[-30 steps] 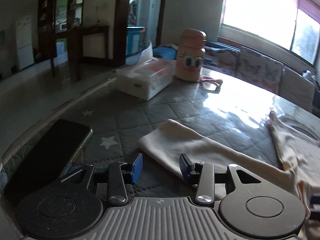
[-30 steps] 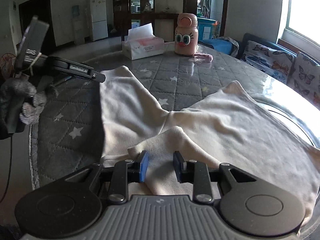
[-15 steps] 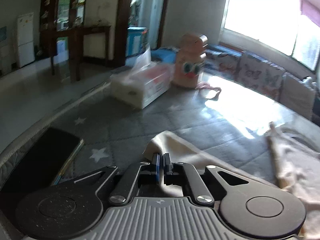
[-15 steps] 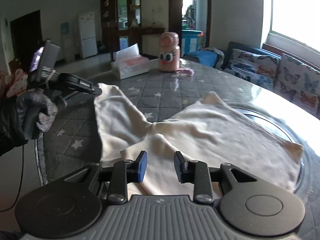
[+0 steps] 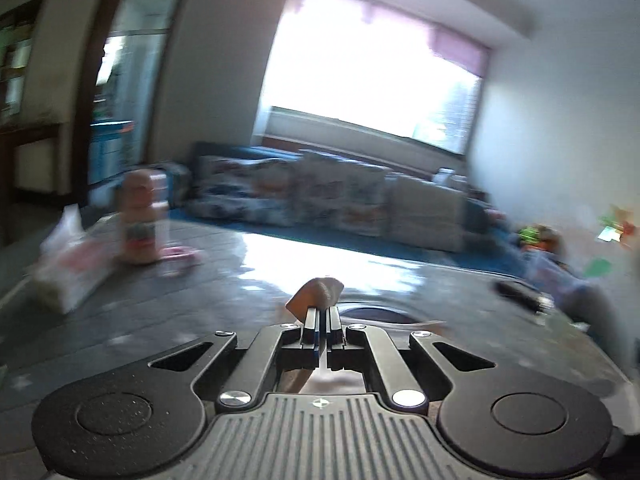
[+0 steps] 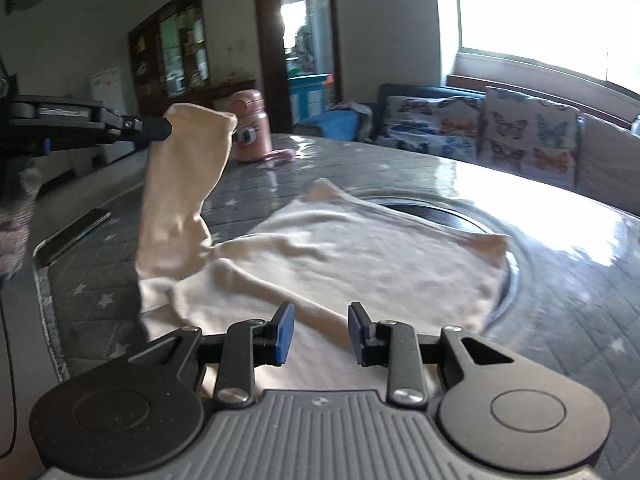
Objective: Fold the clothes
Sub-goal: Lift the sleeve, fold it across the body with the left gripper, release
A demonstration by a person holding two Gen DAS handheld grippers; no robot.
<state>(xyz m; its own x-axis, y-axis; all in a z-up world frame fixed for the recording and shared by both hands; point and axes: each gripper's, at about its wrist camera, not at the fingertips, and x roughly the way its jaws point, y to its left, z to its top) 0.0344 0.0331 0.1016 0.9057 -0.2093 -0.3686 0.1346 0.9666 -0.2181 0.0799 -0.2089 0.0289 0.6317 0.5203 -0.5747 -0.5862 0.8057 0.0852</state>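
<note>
Inspection finds the left tool [image 5: 322,316] clamped tight on the cuff end of one long sleeve [image 6: 184,184] of the cream-coloured soft cotton garment [image 6: 360,256]. A second ago this tool stood wide above that sleeve, which lay flat; half a second ago it had closed on the cloth at counter level. The sleeve now hangs raised from the pinch point, clear of the grey quilted star-patterned counter [image 6: 560,320], while the body of the garment lies spread flat across the middle of it. The left wrist view is heavily blurred, consistent with a fast swing, and shows only a small tab of cloth [image 5: 318,294] above the closed fingers. The right tool [image 6: 320,334] stands wide with nothing between its blue pads [image 6: 285,332], low over the near edge of the garment. Assessment: the sleeve fold is under way; the sleeve is probably to be carried across and laid over the body. The pink cartoon-faced bottle [image 6: 250,132] and the black flat phone [image 6: 72,236] stand well apart from the cloth and pose little hazard.
</note>
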